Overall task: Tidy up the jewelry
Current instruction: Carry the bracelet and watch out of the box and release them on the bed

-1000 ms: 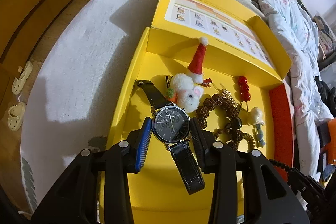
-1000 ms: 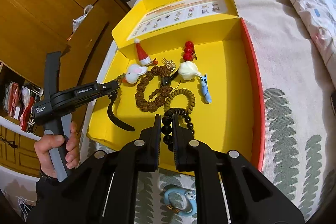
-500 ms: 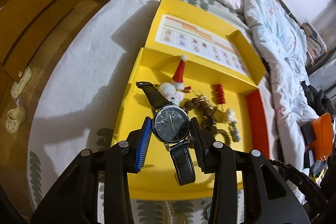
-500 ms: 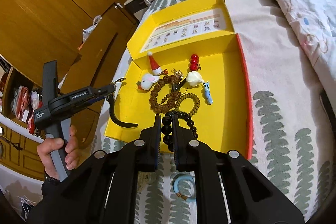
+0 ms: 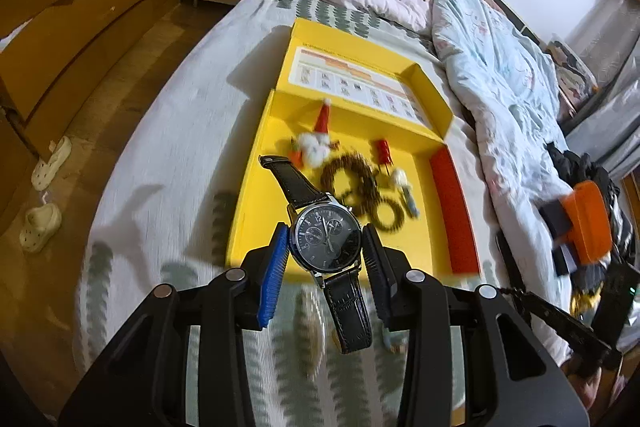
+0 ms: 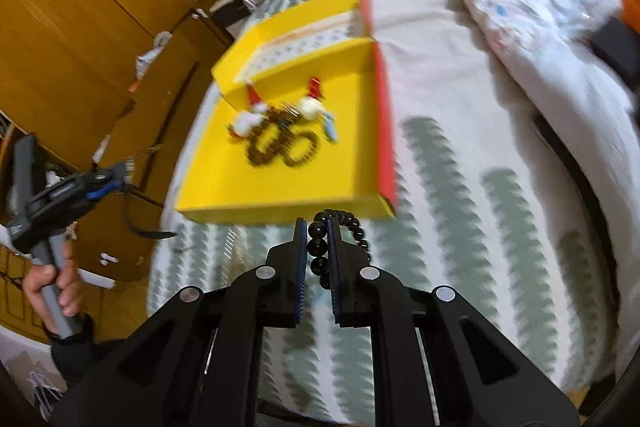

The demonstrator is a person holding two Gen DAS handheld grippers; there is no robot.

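Note:
My left gripper (image 5: 325,237) is shut on the case of a black-strapped wristwatch (image 5: 326,237), held in the air above the near edge of the open yellow box (image 5: 256,187). My right gripper (image 6: 318,227) is shut on a black bead bracelet (image 6: 320,251), hanging just in front of the same yellow box (image 6: 208,187). Inside the box lie brown bead bracelets (image 5: 352,179), a white plush clip with a red hat (image 5: 316,143), a red clip (image 5: 383,151) and a small white clip (image 5: 400,179). The left gripper (image 6: 116,175) also shows at the left of the right wrist view, in a hand (image 6: 52,283).
The box rests on a bed with a leaf-patterned sheet (image 6: 460,187). Rumpled quilts (image 5: 500,75) lie behind and right. An orange object (image 5: 588,223) sits at the right. Wooden wardrobes (image 6: 80,27) and pale slippers (image 5: 44,223) on the floor stand left.
Both grippers have lifted and drawn back from the box, carrying the watch and the black bracelet out over its near edge. The box contents now look smaller and farther.

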